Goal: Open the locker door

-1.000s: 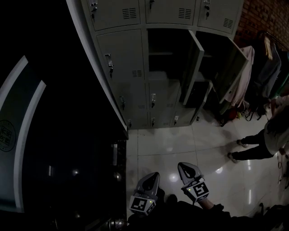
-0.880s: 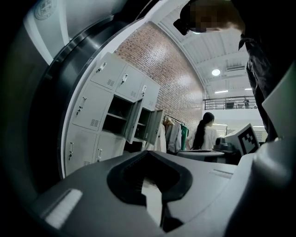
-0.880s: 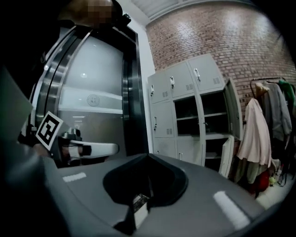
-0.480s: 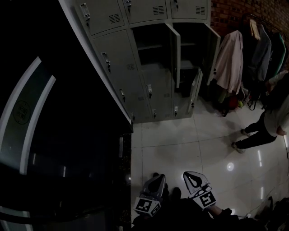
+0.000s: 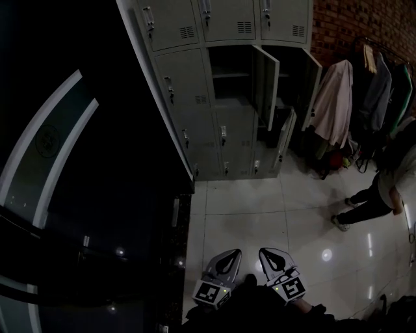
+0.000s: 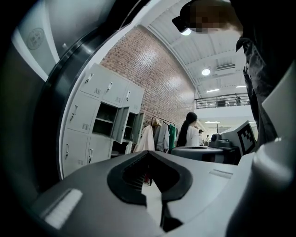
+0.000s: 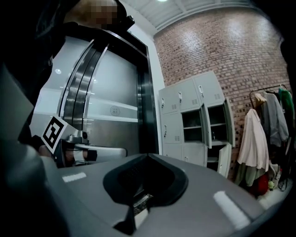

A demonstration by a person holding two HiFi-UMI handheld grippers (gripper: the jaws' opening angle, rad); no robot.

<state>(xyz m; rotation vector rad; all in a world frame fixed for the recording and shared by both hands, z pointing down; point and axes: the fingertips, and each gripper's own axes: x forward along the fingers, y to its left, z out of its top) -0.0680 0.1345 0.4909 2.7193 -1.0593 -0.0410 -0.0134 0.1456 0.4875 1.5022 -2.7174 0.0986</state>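
The locker bank stands at twelve o'clock in the head view, well apart from me across the tiled floor. One middle-row locker door hangs swung out, a second open door is just beside it at three o'clock, and a lower open door sits under them at five o'clock. The other doors in the bank are shut. The head view is dim, so I cannot tell what lies on the shelves inside.

Coats hang at two o'clock against the brick wall, and a person stands at three o'clock. A dark curved panel fills nine o'clock.

Down at six o'clock, my left gripper and right gripper sit side by side, both pointing toward twelve. My left fingers meet at their tips with nothing between them, and my right fingers are pressed together too, empty.
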